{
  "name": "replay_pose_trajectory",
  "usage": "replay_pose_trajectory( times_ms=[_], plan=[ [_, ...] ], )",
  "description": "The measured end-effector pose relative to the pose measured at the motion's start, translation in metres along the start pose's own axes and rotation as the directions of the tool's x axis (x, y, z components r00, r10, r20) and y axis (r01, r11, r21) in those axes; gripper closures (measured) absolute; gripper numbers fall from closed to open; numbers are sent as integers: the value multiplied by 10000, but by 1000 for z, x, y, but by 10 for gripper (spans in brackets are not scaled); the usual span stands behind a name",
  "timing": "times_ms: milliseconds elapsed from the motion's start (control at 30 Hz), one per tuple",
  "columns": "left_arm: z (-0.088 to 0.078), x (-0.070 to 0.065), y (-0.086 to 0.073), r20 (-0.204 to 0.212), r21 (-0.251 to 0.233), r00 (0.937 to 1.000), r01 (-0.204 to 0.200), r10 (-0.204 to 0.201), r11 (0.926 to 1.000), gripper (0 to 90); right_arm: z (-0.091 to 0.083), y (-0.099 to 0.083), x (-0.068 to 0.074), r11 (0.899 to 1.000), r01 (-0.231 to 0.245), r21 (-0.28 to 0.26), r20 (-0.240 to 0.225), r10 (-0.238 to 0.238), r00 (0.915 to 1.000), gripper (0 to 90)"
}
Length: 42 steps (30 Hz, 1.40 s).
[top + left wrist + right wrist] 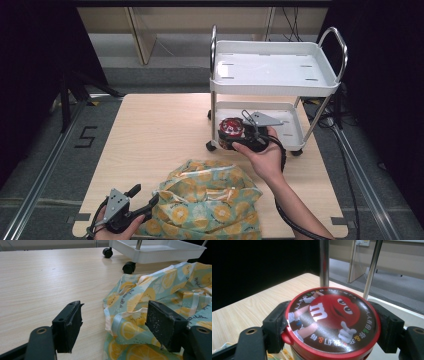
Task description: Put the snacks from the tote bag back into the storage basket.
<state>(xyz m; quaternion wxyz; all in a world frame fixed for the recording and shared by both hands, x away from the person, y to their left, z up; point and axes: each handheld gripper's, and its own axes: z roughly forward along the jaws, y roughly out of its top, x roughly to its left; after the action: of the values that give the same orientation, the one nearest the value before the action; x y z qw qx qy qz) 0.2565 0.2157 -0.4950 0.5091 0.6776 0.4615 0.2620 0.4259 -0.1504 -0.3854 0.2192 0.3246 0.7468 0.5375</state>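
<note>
The right gripper (332, 332) is clamped round a red-lidded candy tub (332, 320) at the cart's (280, 85) lower shelf; that smooth round wall could slip or clip the post. The left gripper (117, 327) gapes empty beside the lemon-print bag (160, 302) on the bench (160, 135). The tub's lower body is hidden.
</note>
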Motion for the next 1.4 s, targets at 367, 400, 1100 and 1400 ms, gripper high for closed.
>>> replay_pose_trajectory(
  times_ms=[367,400,1100,1400],
  plan=[
    [0,0,0,18,15,10000,-10,10,10000,283,7,0,-5,9996,-104,276,176,99,9998,266],
    [0,0,0,22,15,10000,-40,40,10000,283,8,0,-5,9996,-149,239,31,148,9999,266],
    [-2,1,1,6,-59,10000,12,-12,10000,283,16,4,-12,9987,-321,399,399,305,9987,266],
    [-2,2,1,16,-56,10000,-51,52,10000,283,20,4,-16,9990,-162,418,445,143,9989,265]
  ],
)
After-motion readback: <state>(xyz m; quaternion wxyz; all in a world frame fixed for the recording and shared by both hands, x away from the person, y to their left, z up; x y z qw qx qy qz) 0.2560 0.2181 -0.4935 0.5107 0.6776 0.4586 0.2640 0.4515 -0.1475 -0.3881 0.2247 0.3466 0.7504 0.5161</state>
